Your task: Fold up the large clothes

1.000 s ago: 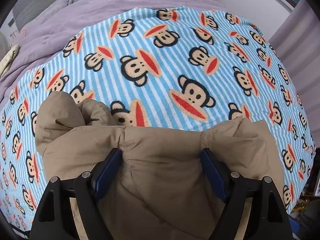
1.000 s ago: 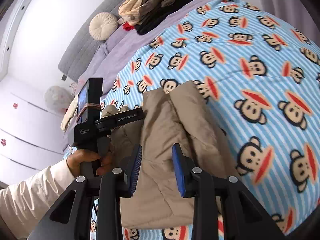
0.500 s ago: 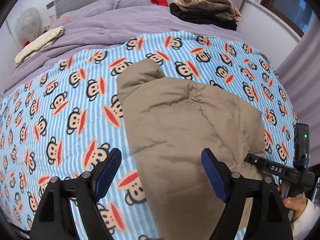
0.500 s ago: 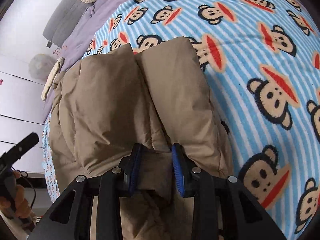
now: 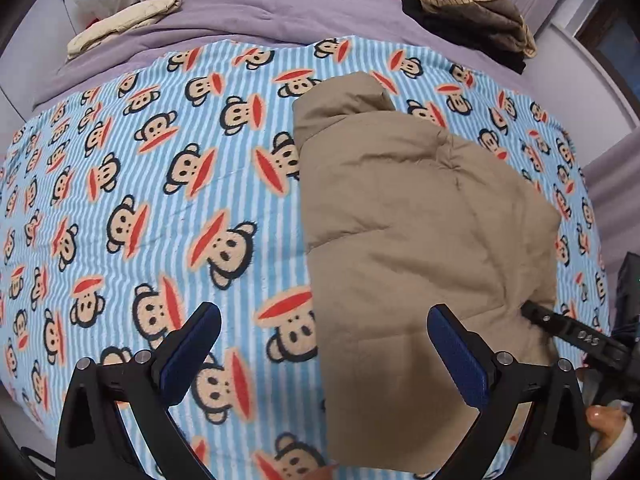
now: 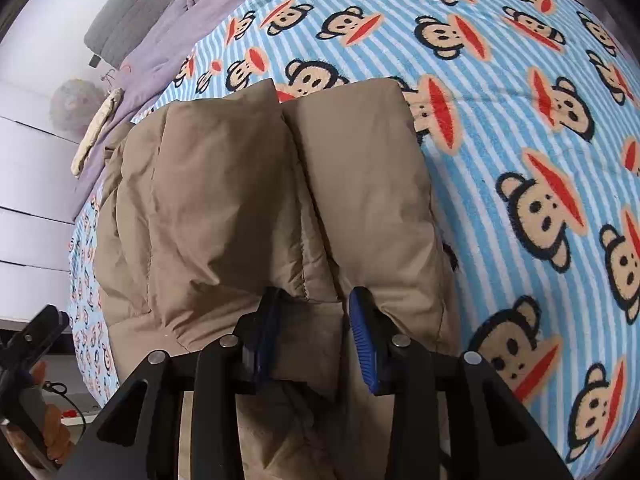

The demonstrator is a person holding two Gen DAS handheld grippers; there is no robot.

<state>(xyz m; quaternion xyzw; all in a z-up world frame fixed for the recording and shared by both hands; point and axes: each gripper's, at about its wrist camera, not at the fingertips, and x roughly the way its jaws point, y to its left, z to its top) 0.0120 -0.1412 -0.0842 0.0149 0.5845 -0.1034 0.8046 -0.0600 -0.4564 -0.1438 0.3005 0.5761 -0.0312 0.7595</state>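
Note:
A tan padded jacket (image 5: 420, 220) lies folded on the blue striped monkey-print blanket (image 5: 160, 184). My left gripper (image 5: 324, 354) is open and empty, held above the blanket at the jacket's near left edge. In the right wrist view the jacket (image 6: 248, 208) shows as two padded folds side by side. My right gripper (image 6: 314, 332) has its blue pads (image 6: 362, 336) closed on a fold of the jacket at its near edge. The right gripper's body (image 5: 576, 336) shows at the jacket's right edge in the left wrist view.
A pile of folded dark and striped clothes (image 5: 472, 16) sits at the far right of the purple bedspread (image 5: 260, 4). A cream garment (image 5: 124, 24) lies at the far left. White drawers (image 6: 28, 184) stand left of the bed.
My left gripper has let go of the jacket and pulled back and left, open over the blanket. The jacket now lies flat. My right gripper stays closed on its edge.

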